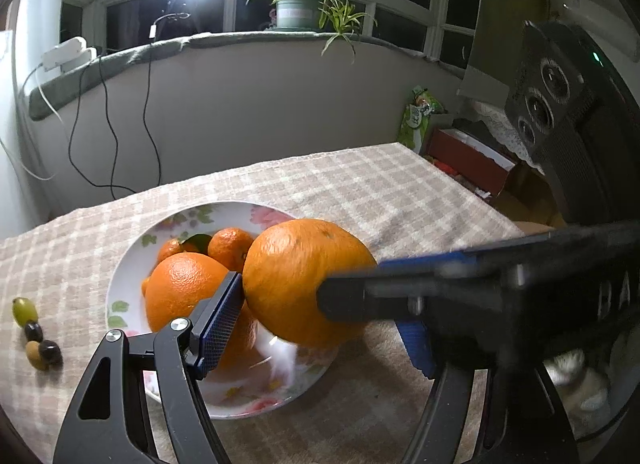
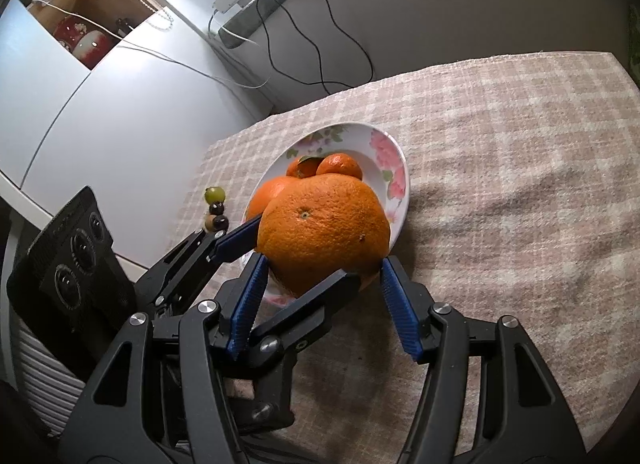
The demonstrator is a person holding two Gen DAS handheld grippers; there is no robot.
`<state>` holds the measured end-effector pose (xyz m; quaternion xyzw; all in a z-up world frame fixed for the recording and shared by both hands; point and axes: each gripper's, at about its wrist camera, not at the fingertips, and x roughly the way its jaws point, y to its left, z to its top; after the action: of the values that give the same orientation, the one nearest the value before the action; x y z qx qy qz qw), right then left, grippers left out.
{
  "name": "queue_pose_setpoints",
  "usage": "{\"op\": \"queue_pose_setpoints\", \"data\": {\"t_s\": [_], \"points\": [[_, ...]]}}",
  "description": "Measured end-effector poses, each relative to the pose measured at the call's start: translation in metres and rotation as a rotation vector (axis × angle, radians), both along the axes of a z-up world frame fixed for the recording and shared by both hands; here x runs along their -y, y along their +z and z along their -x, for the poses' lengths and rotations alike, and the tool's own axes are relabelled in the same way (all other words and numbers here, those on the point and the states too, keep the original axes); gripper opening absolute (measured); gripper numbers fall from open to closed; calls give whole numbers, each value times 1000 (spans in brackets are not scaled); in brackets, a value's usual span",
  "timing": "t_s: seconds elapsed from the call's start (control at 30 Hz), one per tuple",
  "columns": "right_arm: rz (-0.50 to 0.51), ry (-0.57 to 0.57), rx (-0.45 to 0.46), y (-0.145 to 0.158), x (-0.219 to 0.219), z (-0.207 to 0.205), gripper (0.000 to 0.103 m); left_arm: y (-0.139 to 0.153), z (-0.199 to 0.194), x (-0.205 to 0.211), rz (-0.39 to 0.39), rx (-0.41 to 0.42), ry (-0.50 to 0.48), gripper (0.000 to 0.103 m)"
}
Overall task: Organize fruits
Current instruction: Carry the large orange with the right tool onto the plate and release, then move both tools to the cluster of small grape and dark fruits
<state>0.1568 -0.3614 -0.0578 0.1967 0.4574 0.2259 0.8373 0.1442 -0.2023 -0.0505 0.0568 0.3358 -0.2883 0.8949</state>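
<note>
A large orange (image 1: 304, 284) (image 2: 324, 228) hangs over the near edge of a floral plate (image 1: 132, 260) (image 2: 384, 152). Both grippers close around it. My left gripper (image 1: 316, 324) presses its blue pads on the orange's sides; it crosses the right wrist view (image 2: 296, 260) from the left. My right gripper (image 2: 320, 280) has its blue pads against the orange from below; its finger crosses the left wrist view (image 1: 400, 292). Another large orange (image 1: 180, 288) (image 2: 268, 192) and two mandarins (image 1: 228, 246) (image 2: 338, 164) lie on the plate.
A green grape (image 1: 25, 310) (image 2: 215, 194) and several small dark and olive fruits (image 1: 42, 348) (image 2: 216, 220) lie on the checked tablecloth (image 1: 360, 188) left of the plate. A wall with cables stands behind. A red box (image 1: 468, 160) sits off the table's right edge.
</note>
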Motion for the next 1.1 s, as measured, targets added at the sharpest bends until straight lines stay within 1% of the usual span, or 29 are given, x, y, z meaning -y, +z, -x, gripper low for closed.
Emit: {"op": "queue_pose_setpoints", "data": {"t_s": [0.1, 0.2, 0.43, 0.6, 0.7, 0.8, 0.87, 1.0, 1.1], "points": [[-28, -5, 6, 5, 4, -1, 62, 0, 4, -3, -11, 12, 4, 72], [-19, -3, 19, 10, 3, 0, 62, 5, 8, -9, -16, 41, 19, 72], [-16, -4, 24, 11, 4, 7, 62, 16, 16, -35, 16, 57, 48, 73], [-15, -13, 38, 14, 4, 10, 67, 20, 25, -59, 31, 61, 82, 73], [-3, -5, 62, 19, 0, 15, 68, 22, 32, -78, 40, 69, 116, 73], [17, -3, 100, 26, -7, 21, 74, 22, 38, -95, 52, 62, 149, 73], [29, 5, 120, 29, -12, 23, 76, 21, 41, -109, 63, 53, 172, 73], [97, 37, 184, 37, -32, 30, 76, 17, 50, -137, 75, 47, 232, 73], [135, 60, 222, 42, -48, 34, 80, 13, 53, -158, 80, 42, 280, 73]]}}
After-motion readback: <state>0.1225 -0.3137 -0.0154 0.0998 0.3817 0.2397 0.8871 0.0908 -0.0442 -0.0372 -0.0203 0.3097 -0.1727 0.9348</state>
